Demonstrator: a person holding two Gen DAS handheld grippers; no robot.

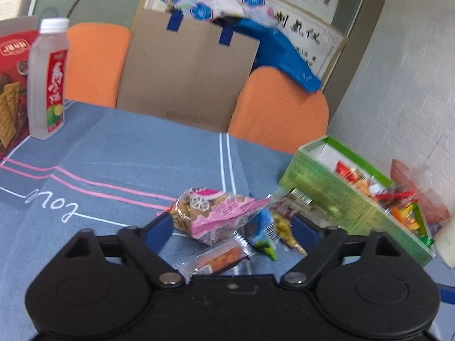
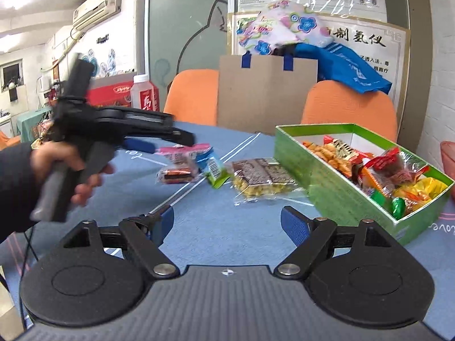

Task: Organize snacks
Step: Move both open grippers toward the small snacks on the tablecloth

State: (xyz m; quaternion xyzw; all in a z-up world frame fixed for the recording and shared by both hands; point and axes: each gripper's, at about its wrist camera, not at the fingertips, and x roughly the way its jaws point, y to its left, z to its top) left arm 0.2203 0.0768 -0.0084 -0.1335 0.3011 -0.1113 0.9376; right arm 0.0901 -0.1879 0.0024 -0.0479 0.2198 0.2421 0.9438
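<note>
Several small snack packets lie in a heap on the blue tablecloth (image 1: 119, 147): a pink packet (image 1: 219, 213) on top, an orange bar (image 1: 219, 258), and a blue-green packet (image 1: 264, 236). My left gripper (image 1: 231, 221) stands around that heap, one blue pad on each side. Its jaws are apart and the packets rest on the cloth. The right wrist view shows this left gripper (image 2: 170, 144) from the side at the pink packet (image 2: 184, 151). A nut bar in clear wrap (image 2: 261, 179) lies beside the green box (image 2: 327, 196), which holds several snacks. My right gripper (image 2: 227, 224) hovers open with nothing between its fingers.
A drink bottle (image 1: 48, 85) and a red biscuit box (image 1: 11, 85) stand at the far left. Two orange chairs (image 1: 93, 62) (image 1: 278, 110) and a cardboard bag (image 1: 190, 71) line the table's far edge. A person's hand (image 2: 65, 156) holds the left gripper's handle.
</note>
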